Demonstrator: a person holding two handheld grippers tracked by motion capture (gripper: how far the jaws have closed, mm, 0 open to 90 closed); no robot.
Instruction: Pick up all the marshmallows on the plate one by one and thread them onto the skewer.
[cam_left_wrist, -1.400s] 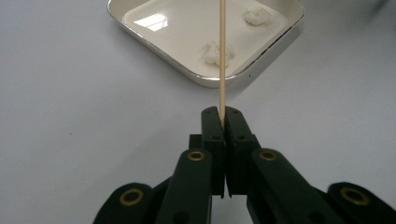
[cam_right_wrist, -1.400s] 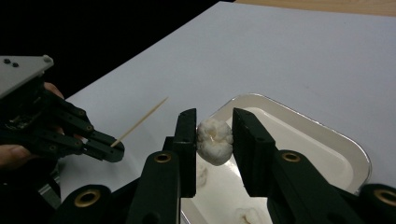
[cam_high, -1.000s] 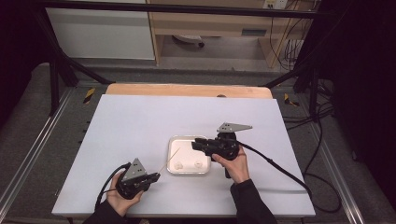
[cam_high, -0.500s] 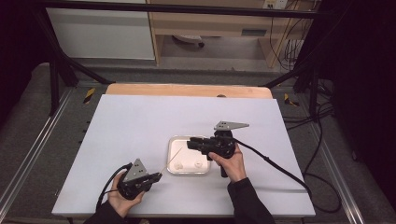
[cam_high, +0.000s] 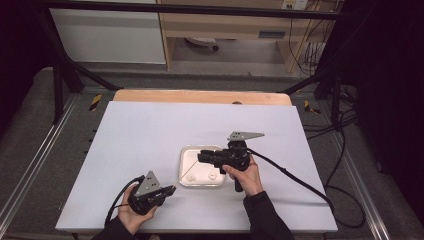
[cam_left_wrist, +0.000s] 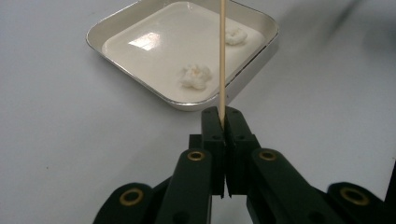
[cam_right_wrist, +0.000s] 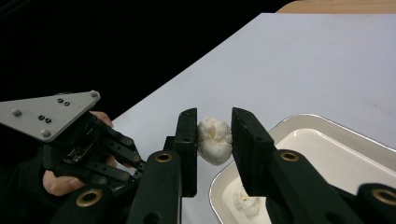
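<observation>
White table top (cam_high: 150, 135) lies under both grippers: right gripper (cam_right_wrist: 214, 135) gently squeezes a soft, squashy white puffy ball (cam_right_wrist: 214, 140) between its jaws, left gripper (cam_left_wrist: 222, 122) pinches a thin, snappy wooden stick (cam_left_wrist: 222, 56).

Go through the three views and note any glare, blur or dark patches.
High view: even light on the table, dark surroundings. Left gripper view: glare patch inside the tray, the skewer sharp. Right gripper view: black background at left, the white ball between the jaws in focus.
</observation>
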